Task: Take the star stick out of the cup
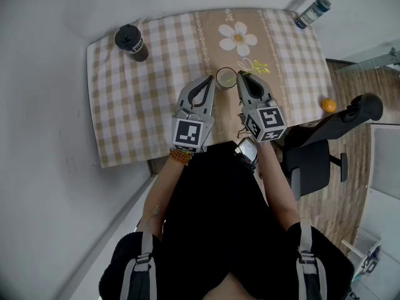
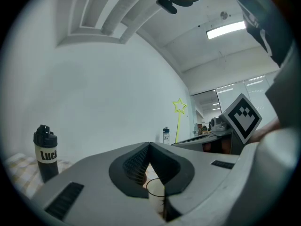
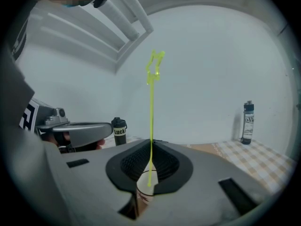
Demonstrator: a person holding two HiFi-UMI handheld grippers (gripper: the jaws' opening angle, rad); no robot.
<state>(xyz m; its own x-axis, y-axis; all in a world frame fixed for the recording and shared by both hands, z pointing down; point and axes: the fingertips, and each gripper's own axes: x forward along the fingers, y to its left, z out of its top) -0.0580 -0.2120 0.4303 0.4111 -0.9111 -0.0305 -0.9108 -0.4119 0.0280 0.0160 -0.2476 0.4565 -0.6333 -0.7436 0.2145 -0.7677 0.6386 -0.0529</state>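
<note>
Right gripper (image 3: 151, 145) jaws are being pressed together on the thin yellow-green plastic star stick (image 3: 151, 107), which is being held upright with its star head high above them. Its lower end is being seen against the pale round cup (image 3: 145, 189) beneath the jaws; whether that end is resting inside the cup cannot be told.

Left gripper (image 2: 149, 146) jaws are being held tip to tip with nothing between them, and the cup's rim is being seen through the gap behind the tips.

Only in the head view are both grippers being shown flanking the cup on the beige checked tablecloth (image 1: 137, 99), with a small orange ball (image 1: 329, 105) past its right edge.

Farther off, a black lidded tumbler (image 2: 45, 152) is being shown with a white label reading "Luck". The print on a dark-capped clear bottle (image 3: 248, 121) is too small to be read.
</note>
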